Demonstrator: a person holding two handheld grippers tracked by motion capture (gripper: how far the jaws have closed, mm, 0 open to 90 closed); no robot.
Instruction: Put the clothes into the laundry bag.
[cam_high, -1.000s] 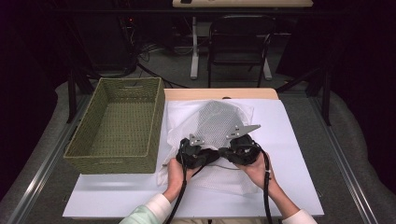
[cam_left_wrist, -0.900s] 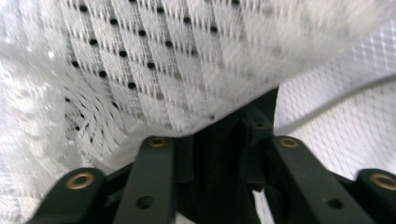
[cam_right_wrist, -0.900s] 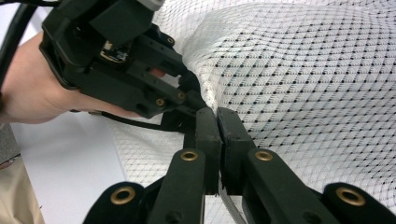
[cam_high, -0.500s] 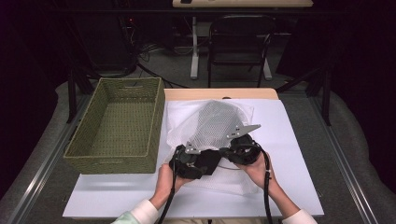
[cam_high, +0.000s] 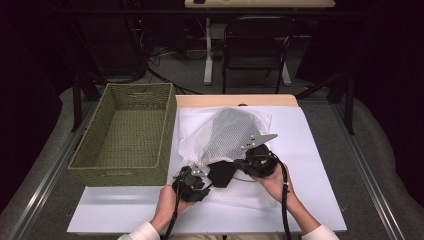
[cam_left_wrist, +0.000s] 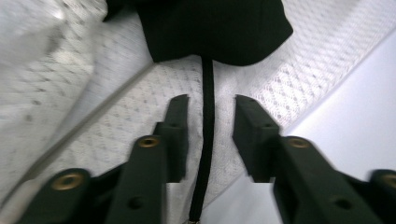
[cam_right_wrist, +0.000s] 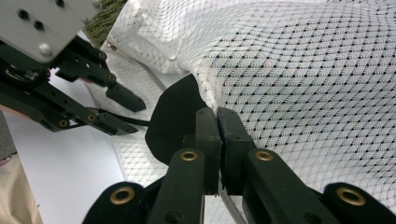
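Left hand-held gripper (cam_left_wrist: 211, 126) slid back along thin black strap (cam_left_wrist: 205, 140), white mesh bag (cam_high: 225, 132)

Bright tabletop — dark surround (close-ups blurred)

A woven basket (cam_high: 125, 137) walls off the table's (cam_high: 320, 170) left side, just beside the mesh bag (cam_high: 225, 132). Right of the bag and along the near edge, bare white table leaves room to pass.

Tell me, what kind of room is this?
Probably a lab or workshop set up for recording: a table under a white sheet, dark surroundings, loose cables on the floor, and an empty chair behind.
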